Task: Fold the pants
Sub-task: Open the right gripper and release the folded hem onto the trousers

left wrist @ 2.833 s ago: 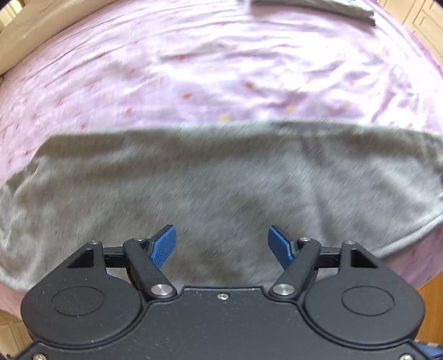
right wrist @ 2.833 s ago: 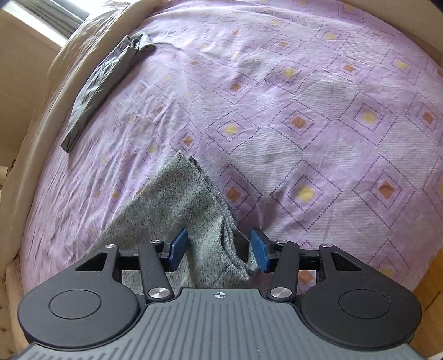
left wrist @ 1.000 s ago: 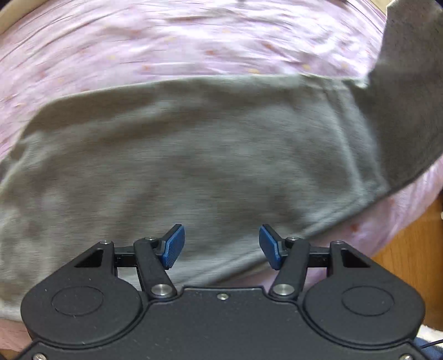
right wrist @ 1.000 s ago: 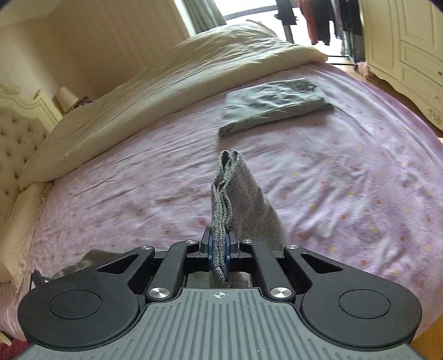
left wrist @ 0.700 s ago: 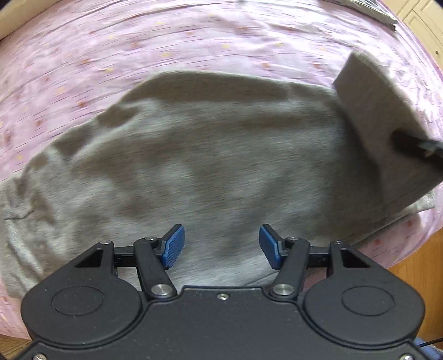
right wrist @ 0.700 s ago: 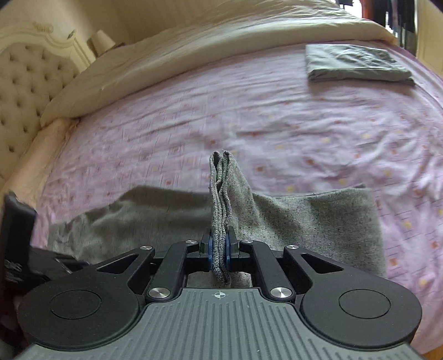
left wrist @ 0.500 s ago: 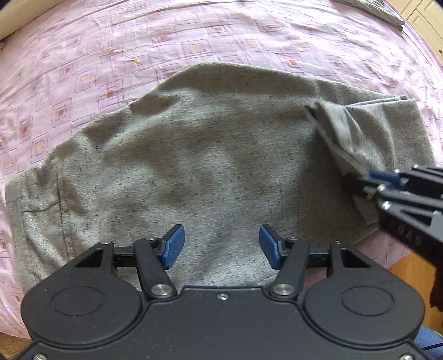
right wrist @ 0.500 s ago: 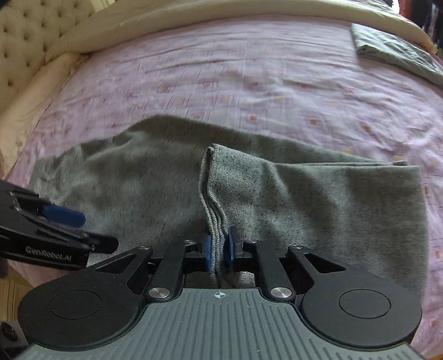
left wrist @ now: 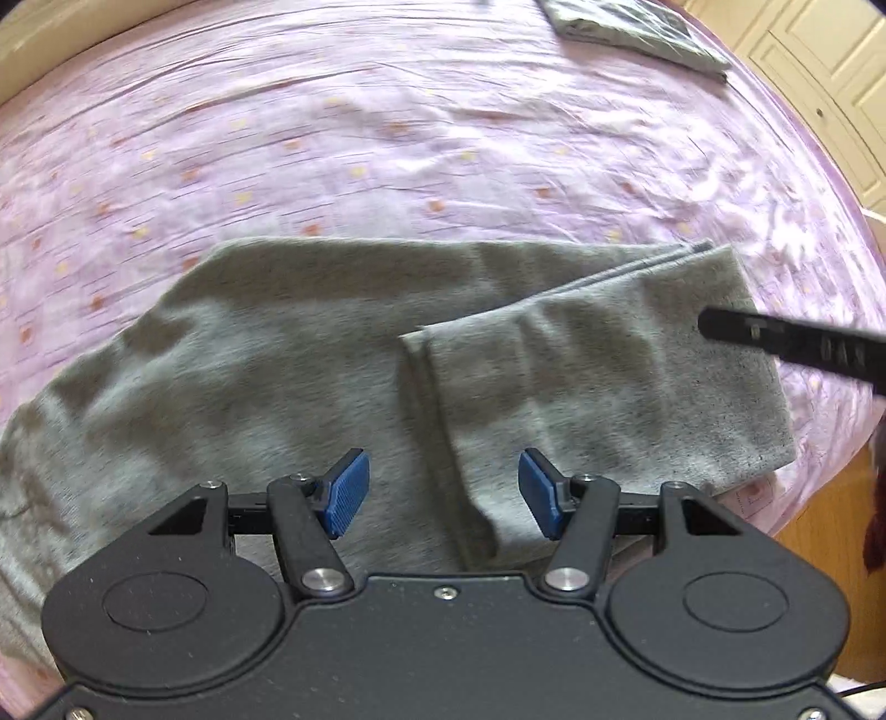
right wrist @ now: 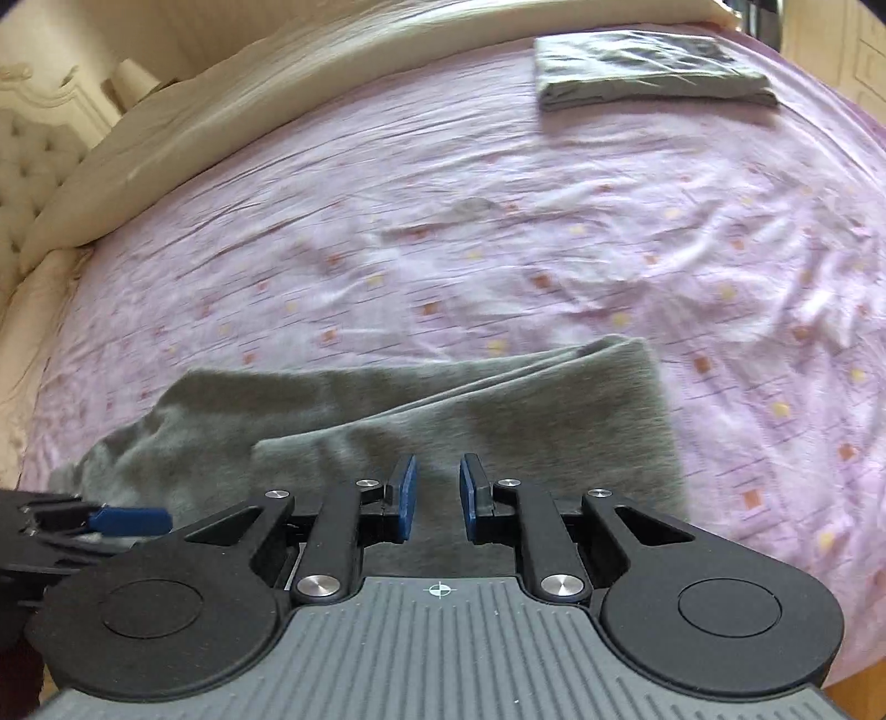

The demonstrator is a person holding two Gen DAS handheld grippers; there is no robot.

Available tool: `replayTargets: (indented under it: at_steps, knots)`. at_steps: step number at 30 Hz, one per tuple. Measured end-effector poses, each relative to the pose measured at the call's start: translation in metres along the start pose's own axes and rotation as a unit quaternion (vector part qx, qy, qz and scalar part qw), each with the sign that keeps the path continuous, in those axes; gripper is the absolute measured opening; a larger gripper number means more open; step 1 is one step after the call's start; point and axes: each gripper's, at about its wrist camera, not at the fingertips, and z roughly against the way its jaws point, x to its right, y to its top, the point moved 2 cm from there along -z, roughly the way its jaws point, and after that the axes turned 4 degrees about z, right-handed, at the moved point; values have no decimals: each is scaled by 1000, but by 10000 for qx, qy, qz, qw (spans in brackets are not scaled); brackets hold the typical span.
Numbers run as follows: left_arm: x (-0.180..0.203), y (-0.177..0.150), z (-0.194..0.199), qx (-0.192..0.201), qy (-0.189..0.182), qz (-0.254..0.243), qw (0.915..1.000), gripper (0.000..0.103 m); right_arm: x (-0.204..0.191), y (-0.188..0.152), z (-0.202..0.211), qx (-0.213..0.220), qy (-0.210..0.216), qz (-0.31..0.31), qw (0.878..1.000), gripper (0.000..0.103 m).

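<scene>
Grey pants (left wrist: pixel 288 360) lie flat, leg end folded over.

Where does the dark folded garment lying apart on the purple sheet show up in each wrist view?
Left wrist: dark folded garment at the top edge, right of centre, partly cut off.
Right wrist: same garment upper right, whole, near the cream duvet.
Shared landmark: the grey pants, with the leg end folded over, just beyond the jaws in both.

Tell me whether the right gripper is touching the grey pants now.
Apart. The right wrist view shows the right gripper with its pads parted and closing on nothing; the grey pants lie folded beyond them on the bedsheet.
</scene>
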Motion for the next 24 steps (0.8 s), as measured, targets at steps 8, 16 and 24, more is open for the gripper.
replayTargets:
  at_steps: [8, 16, 24]
  knots:
    - [20, -18, -41, -595, 460, -102, 9971, 63, 51, 25, -35, -314, -344, -181, 9987, 16]
    - [-1, -35, -39, -657, 575, 660, 9940, 76, 53, 40, -44, -391, -275, 246, 9986, 14]
    - [-20, -76, -26, -768, 790, 1166, 9870, 74, 30, -12, -15, -632, -44, 1308, 9894, 14]
